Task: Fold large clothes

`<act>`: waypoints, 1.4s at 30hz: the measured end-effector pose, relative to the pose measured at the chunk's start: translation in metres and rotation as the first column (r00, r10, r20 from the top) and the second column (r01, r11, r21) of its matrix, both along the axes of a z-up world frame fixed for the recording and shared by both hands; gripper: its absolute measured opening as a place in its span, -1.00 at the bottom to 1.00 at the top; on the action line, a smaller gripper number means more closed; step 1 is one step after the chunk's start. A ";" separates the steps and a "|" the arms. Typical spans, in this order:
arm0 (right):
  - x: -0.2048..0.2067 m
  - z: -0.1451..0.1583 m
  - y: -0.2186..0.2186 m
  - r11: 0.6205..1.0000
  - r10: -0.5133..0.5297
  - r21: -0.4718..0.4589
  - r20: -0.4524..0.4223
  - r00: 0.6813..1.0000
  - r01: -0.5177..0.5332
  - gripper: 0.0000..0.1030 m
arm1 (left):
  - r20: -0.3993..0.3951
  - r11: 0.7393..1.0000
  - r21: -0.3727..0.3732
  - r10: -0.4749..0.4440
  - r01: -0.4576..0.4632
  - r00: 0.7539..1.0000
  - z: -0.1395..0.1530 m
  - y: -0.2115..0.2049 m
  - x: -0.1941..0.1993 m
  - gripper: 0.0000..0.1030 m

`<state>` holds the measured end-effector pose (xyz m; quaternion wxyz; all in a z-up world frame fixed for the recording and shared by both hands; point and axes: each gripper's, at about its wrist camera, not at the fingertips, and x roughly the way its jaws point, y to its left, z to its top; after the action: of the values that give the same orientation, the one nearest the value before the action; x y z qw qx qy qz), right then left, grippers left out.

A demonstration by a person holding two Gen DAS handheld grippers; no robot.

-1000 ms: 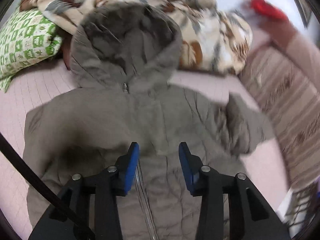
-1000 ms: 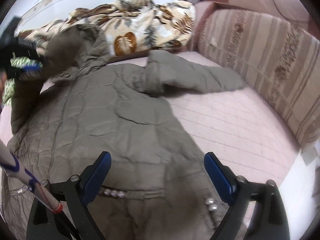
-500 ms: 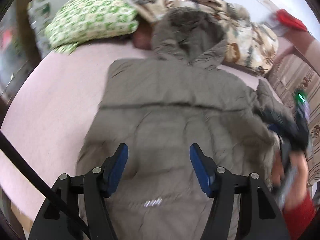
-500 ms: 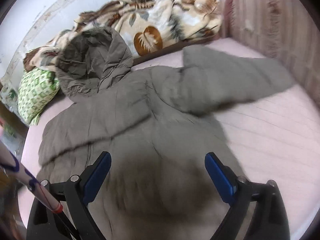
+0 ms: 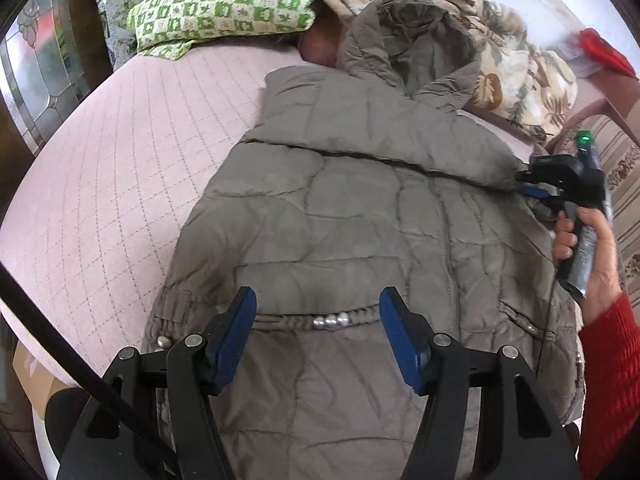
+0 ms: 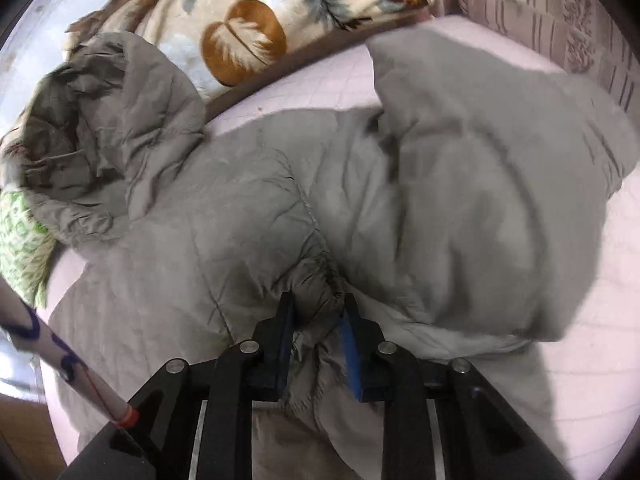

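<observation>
— On the bed (image 5: 120,168), the coat (image 5: 352,216) lies spread flat, hood (image 5: 408,36) at the far end against the blanket (image 5: 516,76). How will it handle?

— Soft, puffy and bulky, I'd judge; light for its size, the shell probably slick. Pinch at seams or cuffs.

— And the hand-held grippers?

— The right hand-held gripper (image 6: 318,316) is closed on a bunched fold of coat beside the sleeve (image 6: 492,184). The left hand-held gripper (image 5: 316,340) hovers wide open, holding nothing, over the beaded waist (image 5: 332,322).
</observation>
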<state>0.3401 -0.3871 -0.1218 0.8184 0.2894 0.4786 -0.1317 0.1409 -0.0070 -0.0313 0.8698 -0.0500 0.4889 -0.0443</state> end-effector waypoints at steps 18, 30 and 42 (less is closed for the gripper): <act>-0.189 -0.023 -0.278 0.835 -0.540 0.181 0.094 0.836 0.519 0.37 | -0.030 0.995 0.042 -0.090 0.091 0.996 -0.006 -0.055 0.003 0.22; -0.129 -0.032 -0.315 0.819 -0.570 0.140 0.073 0.819 0.557 -0.77 | -0.033 0.995 0.094 -0.042 0.045 0.999 -0.016 -0.039 0.008 0.22; -0.098 0.141 -0.194 0.946 -0.252 -0.124 0.302 0.919 0.300 -0.84 | 0.030 0.999 0.033 -0.014 0.013 0.999 -0.002 -0.008 -0.021 0.22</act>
<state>0.2420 -0.5813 0.0192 0.8728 0.3001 0.2984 -0.2433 0.1196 -0.0146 -0.0338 0.8774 -0.0315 0.4767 -0.0429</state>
